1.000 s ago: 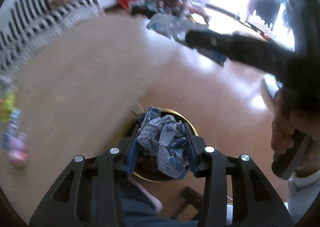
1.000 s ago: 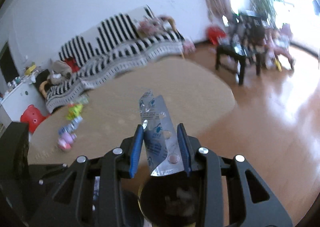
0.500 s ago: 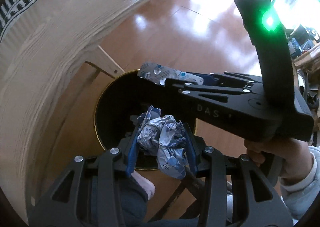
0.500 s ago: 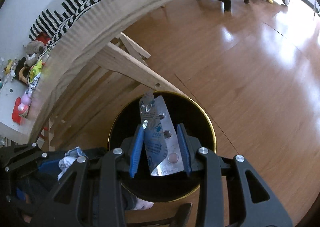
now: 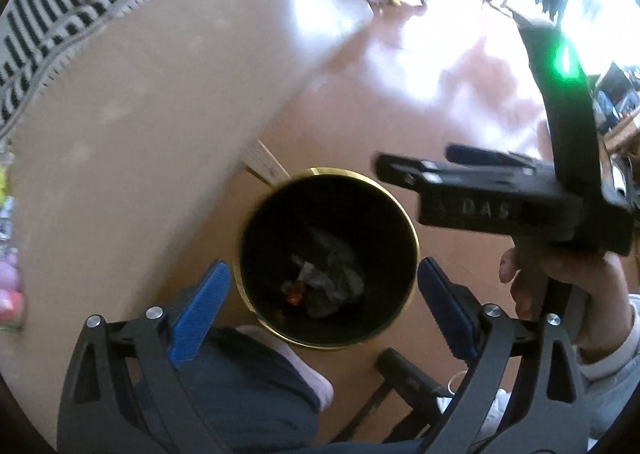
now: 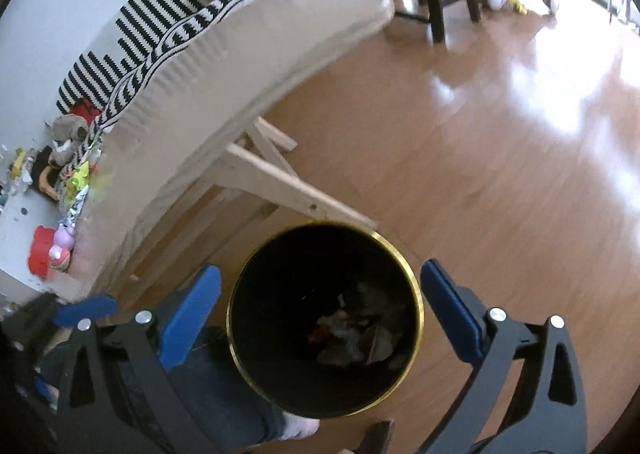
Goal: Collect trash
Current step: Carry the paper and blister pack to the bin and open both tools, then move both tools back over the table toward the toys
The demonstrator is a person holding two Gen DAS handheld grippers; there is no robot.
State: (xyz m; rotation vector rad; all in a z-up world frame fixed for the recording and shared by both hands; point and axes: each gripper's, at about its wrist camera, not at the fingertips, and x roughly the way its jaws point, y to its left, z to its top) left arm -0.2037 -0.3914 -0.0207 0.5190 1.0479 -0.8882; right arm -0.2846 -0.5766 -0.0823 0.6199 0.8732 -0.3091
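A black bin with a gold rim stands on the wooden floor beside the table. Crumpled paper and other trash lie at its bottom. My left gripper hovers over the bin, jaws opening wide with nothing between them. My right gripper also hangs above the bin, jaws opening and empty. In the left wrist view the right gripper's body reaches in from the right, held by a hand.
The light wooden table rises left of the bin, its slanted legs close to the rim. A person's leg and foot sit just below the bin. Small toys lie at the table's far-left edge.
Both grippers opened over the bin. The crumpled paper left the left jaws and the blister pack left the right jaws; trash now lies inside the bin. Both hands sank lower.
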